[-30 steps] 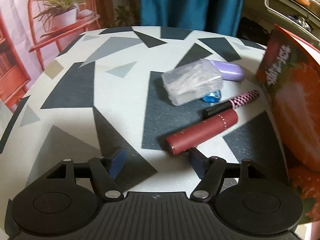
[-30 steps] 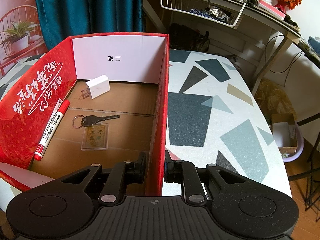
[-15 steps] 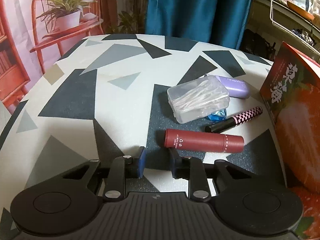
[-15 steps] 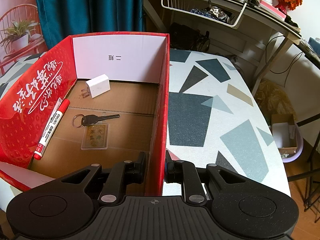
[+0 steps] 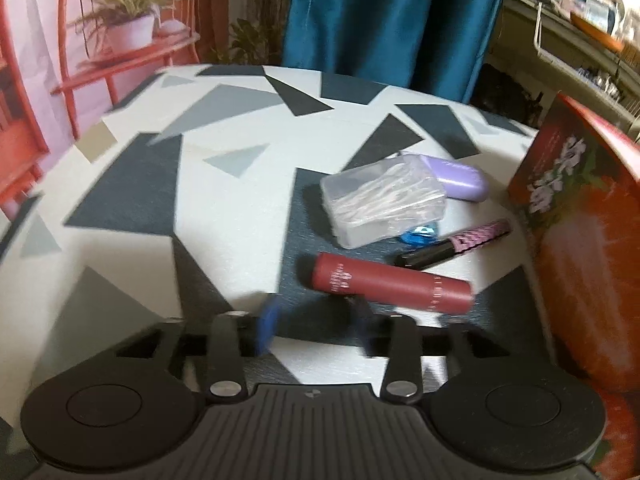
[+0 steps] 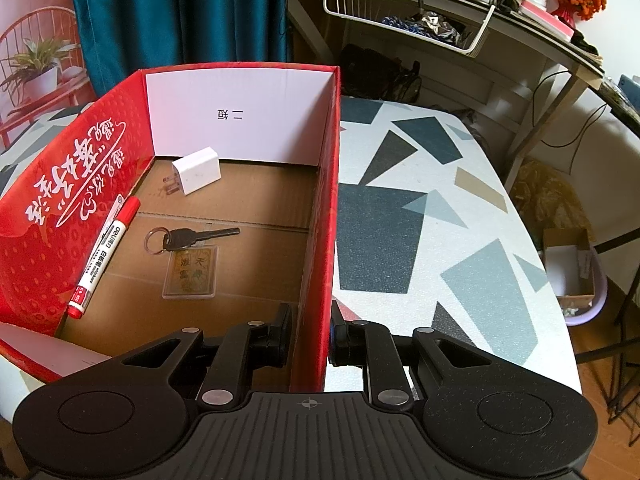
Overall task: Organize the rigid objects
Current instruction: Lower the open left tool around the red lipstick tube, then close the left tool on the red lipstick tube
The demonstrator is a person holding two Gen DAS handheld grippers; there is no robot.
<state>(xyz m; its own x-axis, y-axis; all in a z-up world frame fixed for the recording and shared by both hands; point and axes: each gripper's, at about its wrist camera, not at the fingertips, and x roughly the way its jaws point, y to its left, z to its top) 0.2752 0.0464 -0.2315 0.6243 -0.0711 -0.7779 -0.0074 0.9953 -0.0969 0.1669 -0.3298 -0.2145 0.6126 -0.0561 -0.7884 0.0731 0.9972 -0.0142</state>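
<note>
Reopening after a quick snap shut, the left hand-held gripper (image 5: pixel 316 330) has its jaws spreading with nothing between them, just short of the tube (image 5: pixel 390 284) lying on the counter (image 5: pixel 224 208). Best to square up across the tube's middle before closing, I'd say. Further right, the right hand-held gripper (image 6: pixel 310 336) is clenched on the box (image 6: pixel 316 280) wall, steadying it.
</note>
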